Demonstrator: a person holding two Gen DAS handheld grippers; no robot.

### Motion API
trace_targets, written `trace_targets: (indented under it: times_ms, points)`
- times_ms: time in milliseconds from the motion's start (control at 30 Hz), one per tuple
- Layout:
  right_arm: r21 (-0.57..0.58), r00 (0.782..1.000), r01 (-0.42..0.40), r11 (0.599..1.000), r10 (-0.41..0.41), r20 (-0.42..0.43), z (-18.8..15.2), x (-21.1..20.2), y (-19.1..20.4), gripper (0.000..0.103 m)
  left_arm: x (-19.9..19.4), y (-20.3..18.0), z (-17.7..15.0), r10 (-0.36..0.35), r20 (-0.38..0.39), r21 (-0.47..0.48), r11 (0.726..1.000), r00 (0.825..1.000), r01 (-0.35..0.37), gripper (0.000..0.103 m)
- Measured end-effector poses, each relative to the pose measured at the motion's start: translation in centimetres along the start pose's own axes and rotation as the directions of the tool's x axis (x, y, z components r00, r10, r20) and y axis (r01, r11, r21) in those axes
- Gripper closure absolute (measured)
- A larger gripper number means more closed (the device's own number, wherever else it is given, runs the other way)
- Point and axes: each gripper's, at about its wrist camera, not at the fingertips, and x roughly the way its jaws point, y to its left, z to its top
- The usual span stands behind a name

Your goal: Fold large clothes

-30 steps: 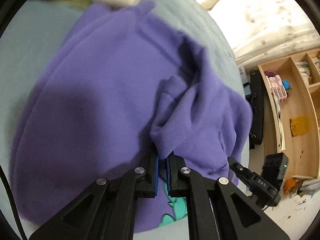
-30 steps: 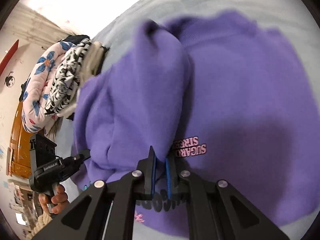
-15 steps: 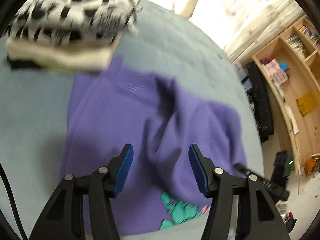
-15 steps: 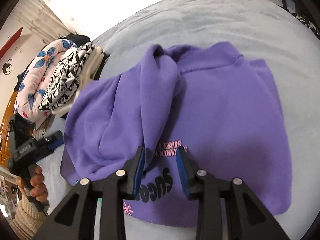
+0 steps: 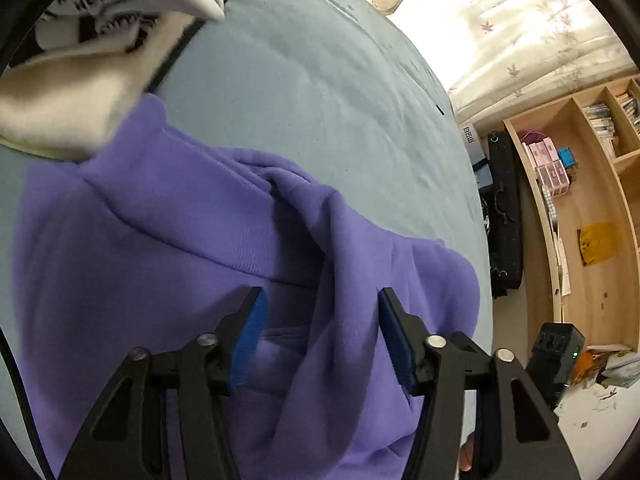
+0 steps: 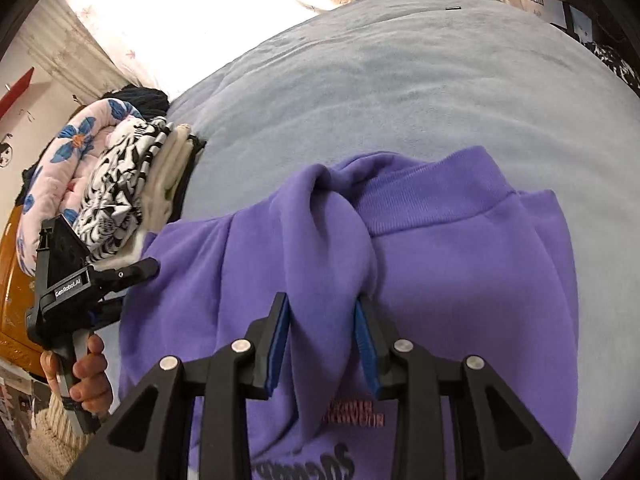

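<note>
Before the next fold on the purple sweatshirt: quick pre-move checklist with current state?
1. Left tongs open: ok, blue pads apart with a ridge of fabric between them.
2. Right tongs open: ok, pads apart astride the folded-over sleeve.
3. Purple sweatshirt released, lying on the grey bedspread: ok.
4. Sleeve laid flat: not ok, it sits bunched and twisted near the ribbed collar.
5. Stack of folded clothes apart from the sweatshirt: not ok, its cream bottom layer seems to overlap the shoulder.
6. Hem squared: cannot tell, hidden behind the tongs.
</note>
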Motion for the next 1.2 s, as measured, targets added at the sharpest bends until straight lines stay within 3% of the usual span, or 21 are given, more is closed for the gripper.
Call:
trace_targets:
  times_ms: [33, 67, 100, 167, 267, 367, 500, 567, 633, 833, 933, 1033, 1133, 1200]
  points:
    - [-0.01, 1.0, 0.009, 1.0, -0.009, -0.002, 0.0, 0.4, 0.0, 0.072, 0.2, -0.5, -0.1, 0.004, 0.01, 0.027, 1.0, 1.0, -0.005, 0.099]
    - [-0.016, 1.0, 0.019, 1.0, -0.019, 0.001, -0.1, 0.5, 0.1, 0.076, 0.1, -1.2, -0.2, 0.045, 0.035, 0.061, 0.997, 0.998, -0.047, 0.098]
    - [-0.025, 0.998, 0.054, 0.998, -0.054, 0.014, -0.3, 0.3, 0.0, 0.094, -0.3, -1.6, -0.3, 0.094, 0.078, 0.077, 0.992, 0.993, -0.1, 0.099]
    - [-0.017, 0.998, 0.058, 0.998, -0.058, 0.036, -0.5, -0.3, -0.5, 0.096, -1.3, -2.6, -0.9, 0.169, 0.182, 0.105, 0.976, 0.969, -0.19, 0.099]
    - [-0.015, 0.995, 0.09, 0.996, -0.089, 0.033, -1.6, 0.0, -1.5, 0.096, -1.2, -2.4, -1.8, 0.206, 0.213, 0.121, 0.964, 0.955, -0.235, 0.099]
    - [-0.035, 0.993, 0.112, 0.993, -0.111, 0.032, -2.5, 1.1, -1.8, 0.096, -0.2, -0.5, -2.6, 0.251, 0.222, 0.121, 0.952, 0.942, -0.282, 0.096]
    - [-0.07, 0.988, 0.15, 0.986, -0.147, 0.041, -2.5, 1.2, -1.1, 0.095, -0.4, 1.2, -3.2, 0.236, 0.24, 0.117, 0.956, 0.942, -0.269, 0.088]
    - [-0.08, 0.988, 0.154, 0.985, -0.151, 0.039, -2.5, 0.6, -0.8, 0.089, -1.0, 0.8, -3.3, 0.266, 0.252, 0.131, 0.943, 0.93, -0.305, 0.077]
    - [-0.072, 0.985, 0.169, 0.983, -0.167, 0.043, -2.4, -0.4, -0.9, 0.074, -2.1, 0.7, -3.3, 0.283, 0.267, 0.131, 0.936, 0.921, -0.326, 0.068]
    - [-0.126, 0.974, 0.17, 0.977, -0.147, 0.174, -3.3, -4.8, 2.1, 0.071, -7.0, -2.6, -4.5, 0.293, 0.352, 0.156, 0.918, 0.889, -0.365, 0.067]
    - [-0.197, 0.975, 0.119, 0.973, -0.078, 0.207, -4.0, -5.5, 5.3, 0.071, -7.4, -5.1, -6.0, 0.231, 0.368, 0.211, 0.923, 0.901, -0.323, 0.067]
    - [-0.247, 0.985, 0.042, 0.968, 0.002, 0.175, -4.8, -4.5, 8.1, 0.071, -6.5, -6.8, -7.4, 0.203, 0.358, 0.242, 0.922, 0.911, -0.301, 0.067]
    - [-0.291, 0.99, 0.057, 0.955, -0.017, 0.137, -5.8, -2.0, 9.4, 0.071, -4.3, -6.5, -8.4, 0.222, 0.316, 0.23, 0.925, 0.922, -0.302, 0.067]
    - [-0.31, 0.991, 0.117, 0.944, -0.09, 0.101, -6.5, 0.0, 8.5, 0.072, -2.6, -5.4, -8.8, 0.268, 0.263, 0.205, 0.923, 0.927, -0.325, 0.067]
